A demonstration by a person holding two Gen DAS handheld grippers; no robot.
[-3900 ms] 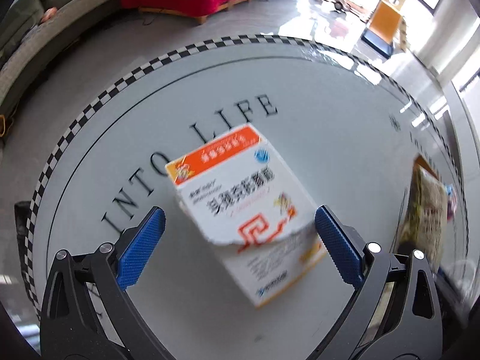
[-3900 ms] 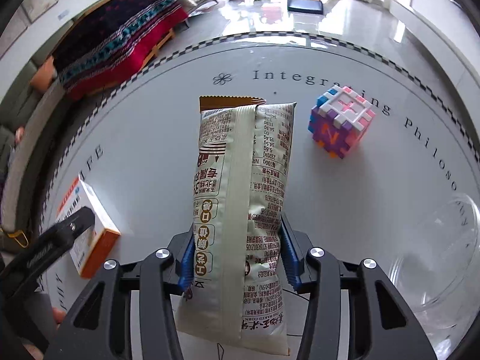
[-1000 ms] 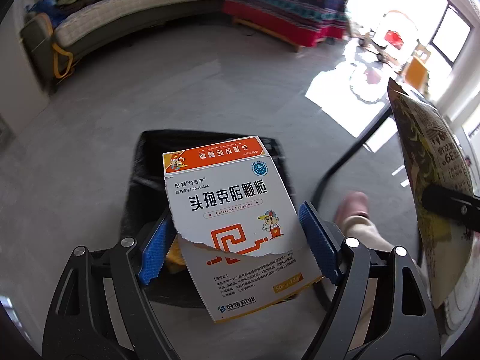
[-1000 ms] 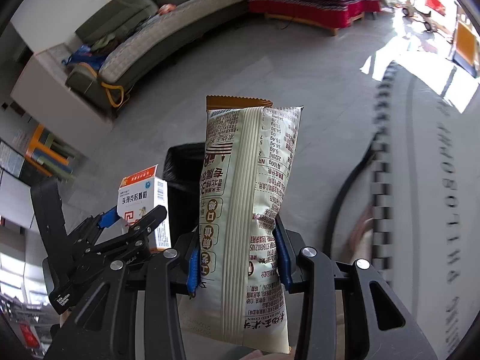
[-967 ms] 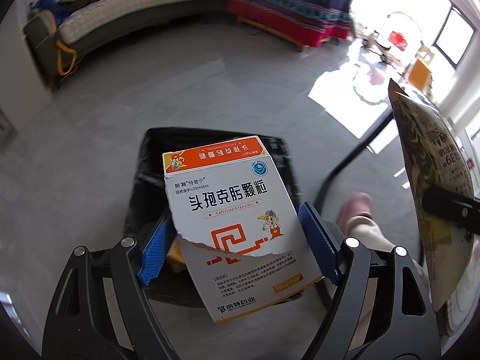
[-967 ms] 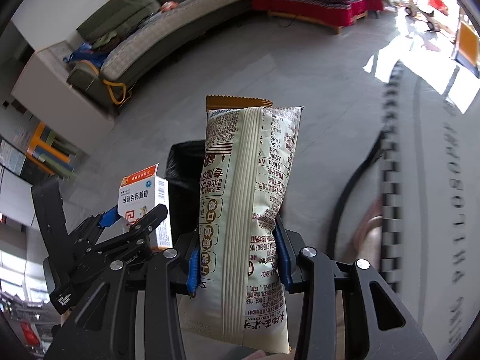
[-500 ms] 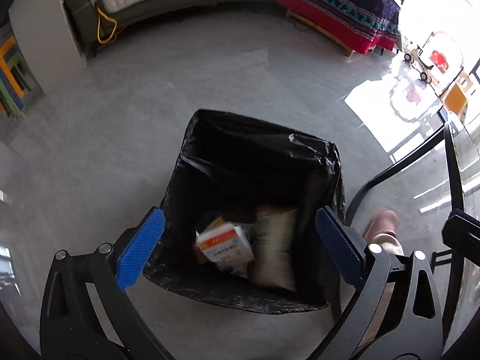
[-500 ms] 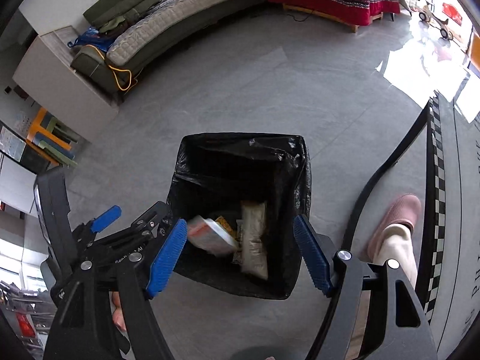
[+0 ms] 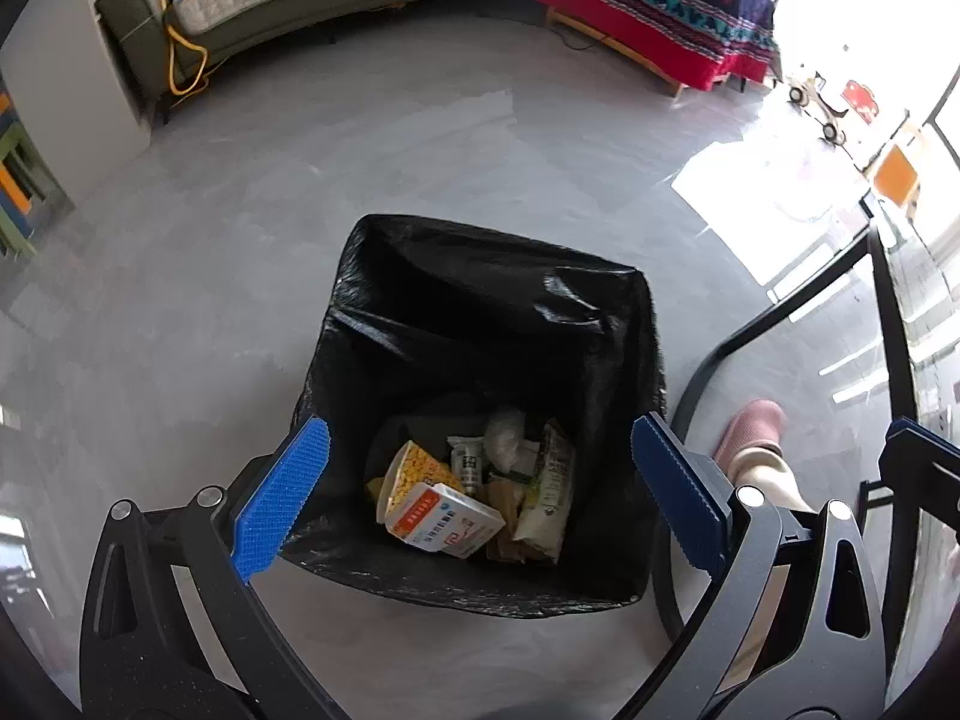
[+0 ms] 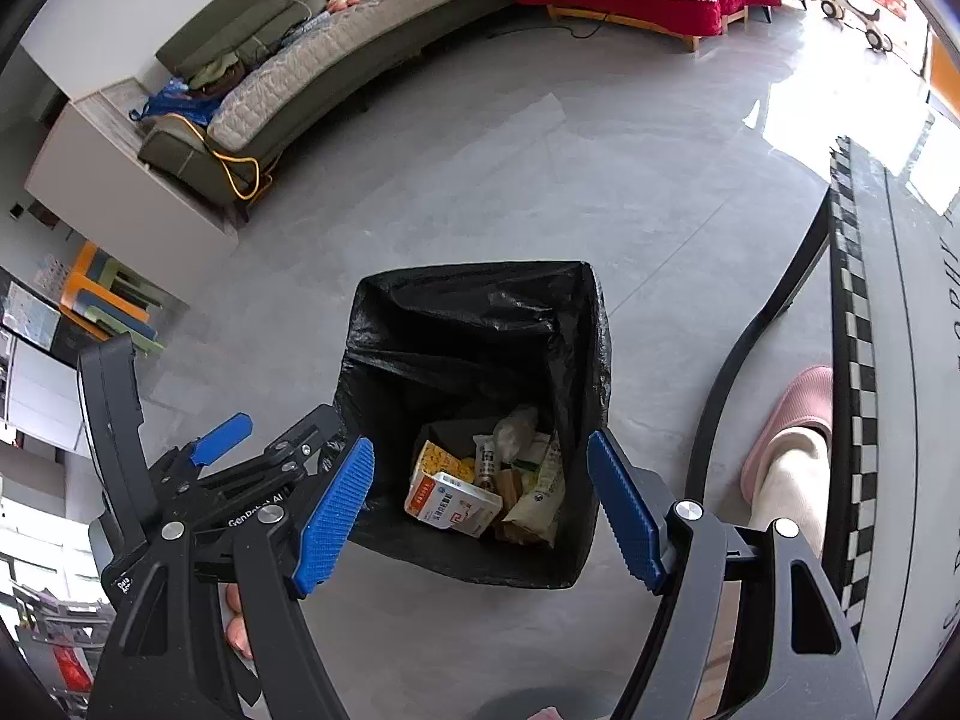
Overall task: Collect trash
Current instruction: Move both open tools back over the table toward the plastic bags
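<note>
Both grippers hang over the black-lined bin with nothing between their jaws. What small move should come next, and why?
Probably lift both away and swing back toward the checker-edged table. The left gripper and right gripper are open and empty; the white-and-orange medicine box and cream snack packet already lie inside the black-lined bin, so nothing is left to drop here.

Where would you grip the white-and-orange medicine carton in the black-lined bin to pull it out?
Grip the white-and-orange medicine carton across its two long sides, coming straight down through the black-lined bin mouth. It lies nearly flat on top of the other rubbish, broad face up, so those edges look free. The liner walls probably rule out a sideways approach.
</note>
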